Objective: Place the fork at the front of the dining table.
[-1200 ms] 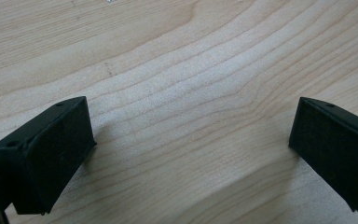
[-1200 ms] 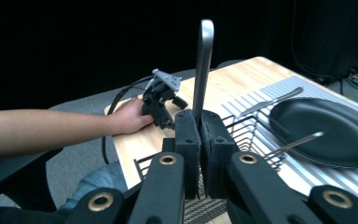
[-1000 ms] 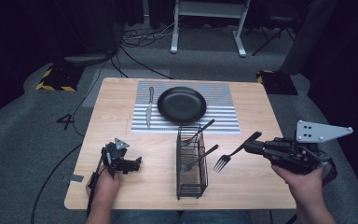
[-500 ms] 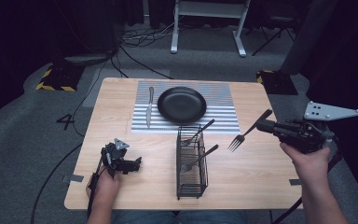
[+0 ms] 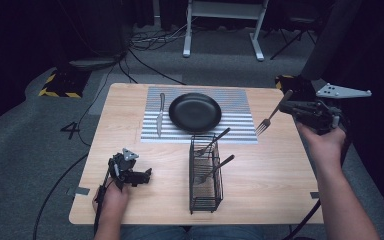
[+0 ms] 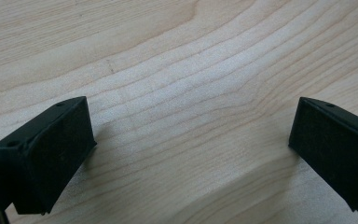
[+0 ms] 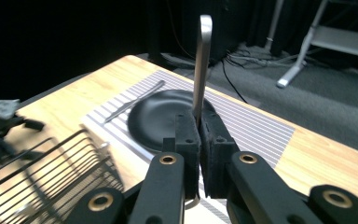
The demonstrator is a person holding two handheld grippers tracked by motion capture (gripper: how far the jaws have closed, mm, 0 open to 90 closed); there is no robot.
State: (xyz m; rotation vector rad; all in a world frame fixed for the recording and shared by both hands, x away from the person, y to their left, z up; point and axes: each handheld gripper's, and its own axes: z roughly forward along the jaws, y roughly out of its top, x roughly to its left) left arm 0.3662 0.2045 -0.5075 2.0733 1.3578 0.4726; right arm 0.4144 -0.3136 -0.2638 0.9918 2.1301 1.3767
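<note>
So the fork is clamped in the right gripper, pinched between its 2 black jaws, which are closed tight on the metal. In the right gripper view the handle is seen sticking straight up out of the pads, and a bit of curved metal can be made out below the jaws, so the grip is taken partway along the fork rather than at an end. From the high view the fork is held up in the air over the right part of the table, just off the right edge of the striped mat, with the tines pointed down and toward the table and the handle end angled up and away. Nothing is touched by it.

Looks-wise: plain silver metal, slim flat handle with a rounded end, thin tines; the tine count can't be made out.

The left gripper is parked low on the near left part of the table, jaws spread wide apart with bare wood grain seen between them in the left gripper view.

Also on the table: a black plate on the mat, a knife just left of it, and a wire rack with 2 utensils leaned inside.
</note>
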